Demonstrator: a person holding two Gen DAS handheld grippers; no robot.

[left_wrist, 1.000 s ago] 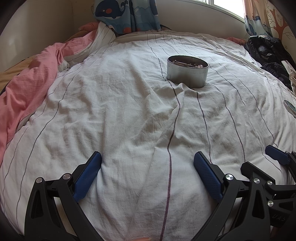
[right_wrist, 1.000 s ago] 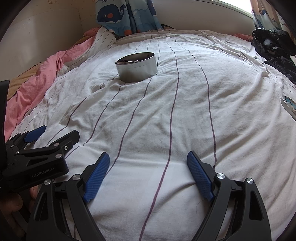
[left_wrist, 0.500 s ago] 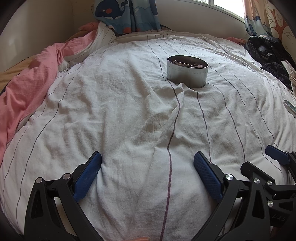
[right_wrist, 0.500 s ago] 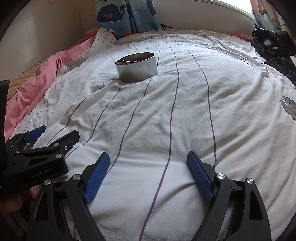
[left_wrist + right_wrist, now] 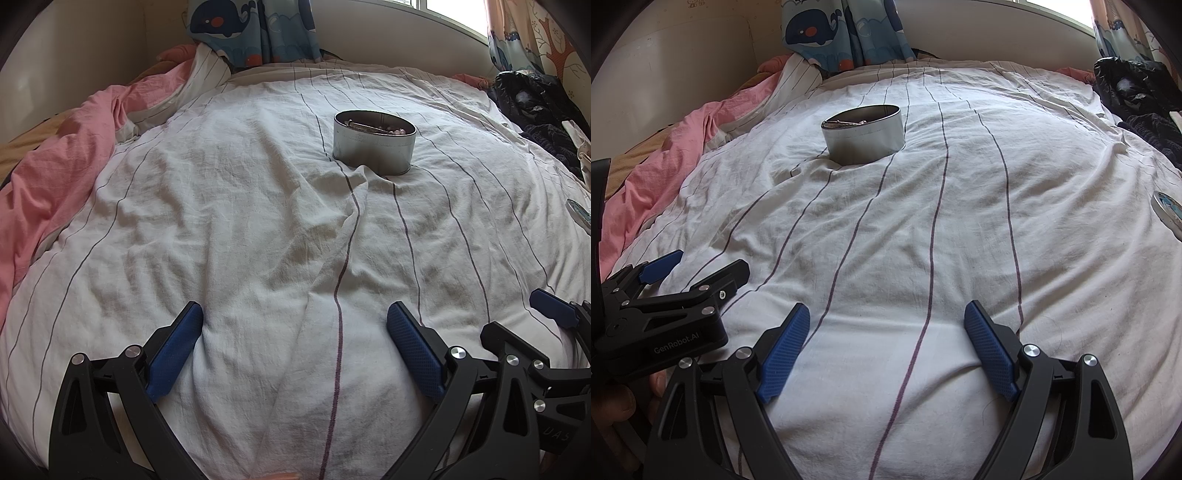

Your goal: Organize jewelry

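Because it is thin sheet metal standing on a soft, rumpled striped sheet [image 5: 258, 229], the oval tin [image 5: 374, 142] is judged light, rigid and smooth-walled, apt to tip or skid if pushed from one side; the jewelry [image 5: 373, 126] inside looks small, loose and tangle-prone, so it would slip out of a careless pinch. The surest hold on the tin would seem to be across its narrow width, one pad outside the wall and one inside the rim, or both outside on the short axis. In the left wrist view the tin sits at about one o'clock, well apart from the left gripper [image 5: 295, 354], whose blue pads stand wide apart with nothing but sheet between them. In the right wrist view the tin lies at about eleven o'clock, tilted a little into the bedding, and the right gripper [image 5: 884, 352] likewise has its jaws spread wide and empty. The tin is dull silver-grey, open-topped, with pale pink beads and a slim metallic piece showing near the rim. A round lid-like disc [image 5: 1167, 210] lies at three o'clock near the sheet's edge.
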